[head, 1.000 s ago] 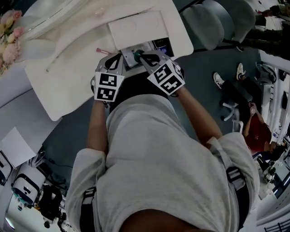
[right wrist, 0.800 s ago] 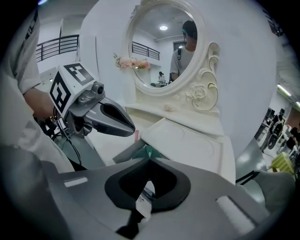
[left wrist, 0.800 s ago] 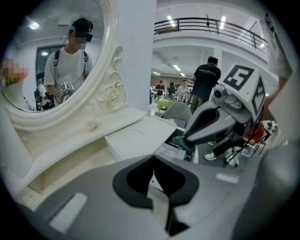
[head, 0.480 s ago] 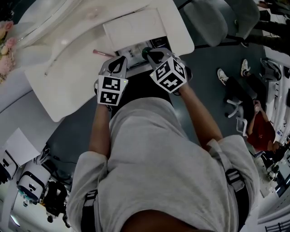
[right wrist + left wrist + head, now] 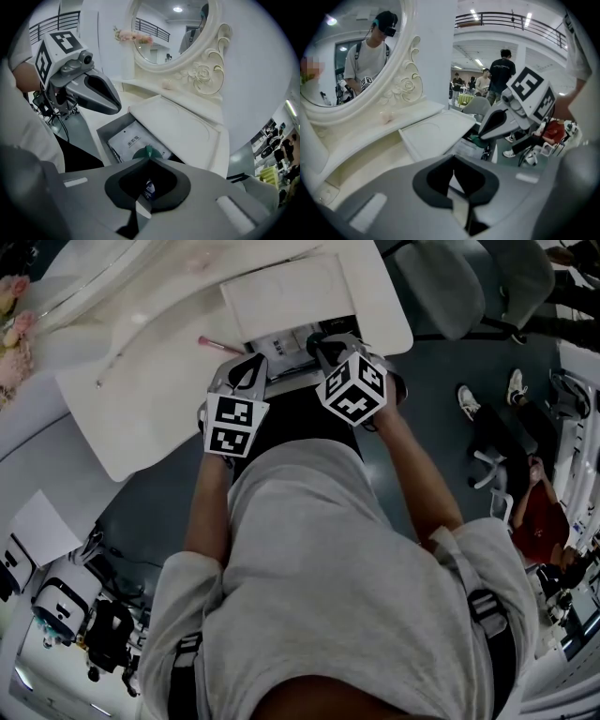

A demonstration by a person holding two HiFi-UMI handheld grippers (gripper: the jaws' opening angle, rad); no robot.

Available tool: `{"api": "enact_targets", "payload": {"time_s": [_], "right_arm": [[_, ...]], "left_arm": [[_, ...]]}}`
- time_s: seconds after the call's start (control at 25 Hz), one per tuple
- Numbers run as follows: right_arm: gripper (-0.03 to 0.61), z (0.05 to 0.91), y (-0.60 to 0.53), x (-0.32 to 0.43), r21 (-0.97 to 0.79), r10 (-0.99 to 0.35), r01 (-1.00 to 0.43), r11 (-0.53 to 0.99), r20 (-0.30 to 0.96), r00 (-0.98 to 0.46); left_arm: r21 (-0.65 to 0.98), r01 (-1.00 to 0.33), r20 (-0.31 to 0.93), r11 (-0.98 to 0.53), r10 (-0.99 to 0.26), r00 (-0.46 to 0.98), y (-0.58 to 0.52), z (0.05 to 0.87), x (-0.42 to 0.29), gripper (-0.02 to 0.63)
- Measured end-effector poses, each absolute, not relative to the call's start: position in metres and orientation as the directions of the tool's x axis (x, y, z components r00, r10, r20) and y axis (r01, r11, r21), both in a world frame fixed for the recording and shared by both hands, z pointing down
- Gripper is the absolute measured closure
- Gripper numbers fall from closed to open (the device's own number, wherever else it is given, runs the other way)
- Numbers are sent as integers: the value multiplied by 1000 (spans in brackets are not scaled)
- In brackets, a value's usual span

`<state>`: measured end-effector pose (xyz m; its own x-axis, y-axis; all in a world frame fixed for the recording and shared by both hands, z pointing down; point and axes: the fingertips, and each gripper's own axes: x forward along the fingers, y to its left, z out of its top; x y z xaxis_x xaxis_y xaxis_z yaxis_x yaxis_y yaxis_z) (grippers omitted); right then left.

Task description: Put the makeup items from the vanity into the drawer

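Meanwhile, right gripper (image 5: 320,340) pinches a dark-green, pointed makeup item (image 5: 148,151) over the open drawer (image 5: 104,134), inside its walls, with a packet (image 5: 131,140) at eleven o'clock. Left gripper (image 5: 453,164), pressed together and empty, sits at nine o'clock.

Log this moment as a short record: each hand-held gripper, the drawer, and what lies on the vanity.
left hand-held gripper: jaws together, nothing between them, beside the drawer
right hand-held gripper: shut on a green item, over the open drawer
drawer: open, white packet inside
vanity: pink stick lies on top, near the drawer
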<state>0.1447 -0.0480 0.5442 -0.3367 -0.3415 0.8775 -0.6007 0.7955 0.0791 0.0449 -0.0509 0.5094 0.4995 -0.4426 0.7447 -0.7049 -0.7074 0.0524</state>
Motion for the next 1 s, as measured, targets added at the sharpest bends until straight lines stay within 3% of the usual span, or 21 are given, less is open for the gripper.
{"api": "enact_targets", "payload": {"time_s": [0.48, 0.84, 1.0], "right_arm": [[578, 567, -54, 136, 142, -283, -435, 889, 917, -280], [578, 583, -58, 128, 137, -254, -396, 908, 932, -259], [538, 587, -56, 126, 127, -243, -404, 906, 937, -250]], "left_arm": [[25, -750, 766, -661, -469, 439, -49, 510, 24, 611], [20, -786, 771, -618, -491, 406, -50, 517, 3, 611], [12, -785, 780, -619, -486, 395, -52, 519, -8, 611]]}}
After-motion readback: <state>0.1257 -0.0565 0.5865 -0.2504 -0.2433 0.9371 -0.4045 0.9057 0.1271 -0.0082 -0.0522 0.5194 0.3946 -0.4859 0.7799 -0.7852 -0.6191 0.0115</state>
